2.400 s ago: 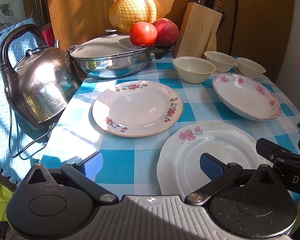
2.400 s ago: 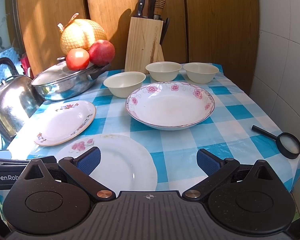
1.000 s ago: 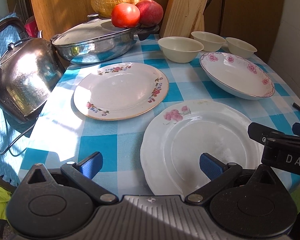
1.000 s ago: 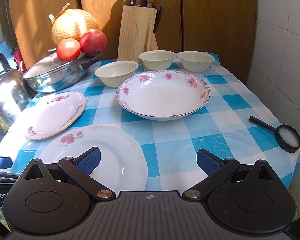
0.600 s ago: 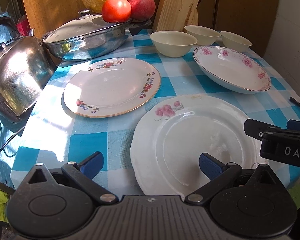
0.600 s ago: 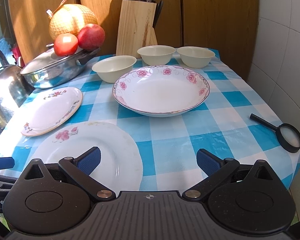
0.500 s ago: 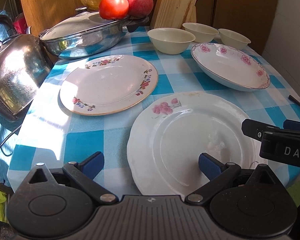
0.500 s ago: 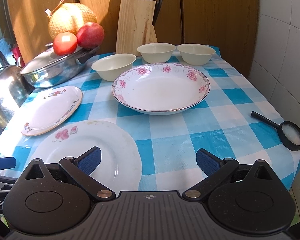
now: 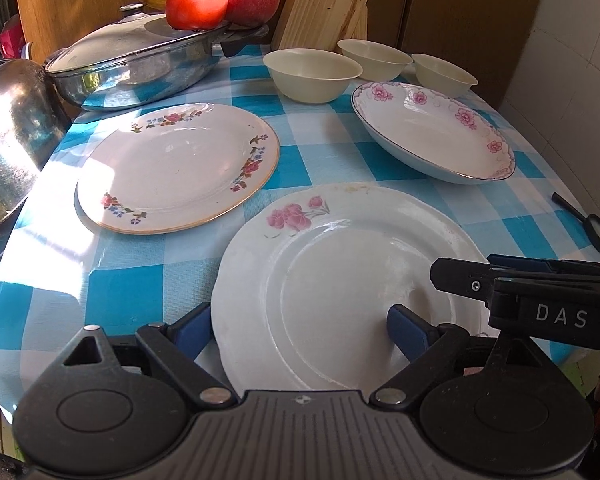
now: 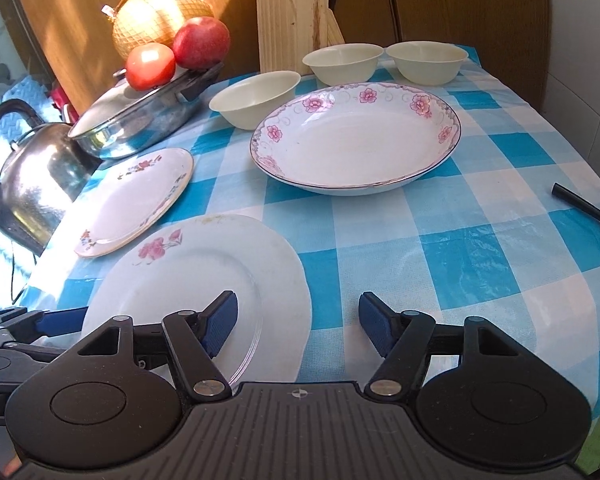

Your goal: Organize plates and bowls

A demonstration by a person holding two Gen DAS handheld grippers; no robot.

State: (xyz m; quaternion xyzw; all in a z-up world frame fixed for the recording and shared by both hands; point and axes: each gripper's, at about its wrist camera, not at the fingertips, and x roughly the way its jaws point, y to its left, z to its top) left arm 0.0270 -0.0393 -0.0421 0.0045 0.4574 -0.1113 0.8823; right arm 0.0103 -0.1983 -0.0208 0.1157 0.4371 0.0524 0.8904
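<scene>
The white plate (image 9: 352,280) with a pink rose spray on its scalloped rim lies flat at the near edge of the blue-checked tablecloth (image 9: 120,288). The left gripper (image 9: 300,326) hangs over it with jaws spread wide, one pad off the rim, one above the well. The right gripper (image 10: 298,318), also wide open, straddles the plate's right edge. Behind lie a gold-rimmed flowered plate (image 9: 176,166), a deep pink-flowered dish (image 10: 356,138) and three cream bowls (image 10: 256,98).
</scene>
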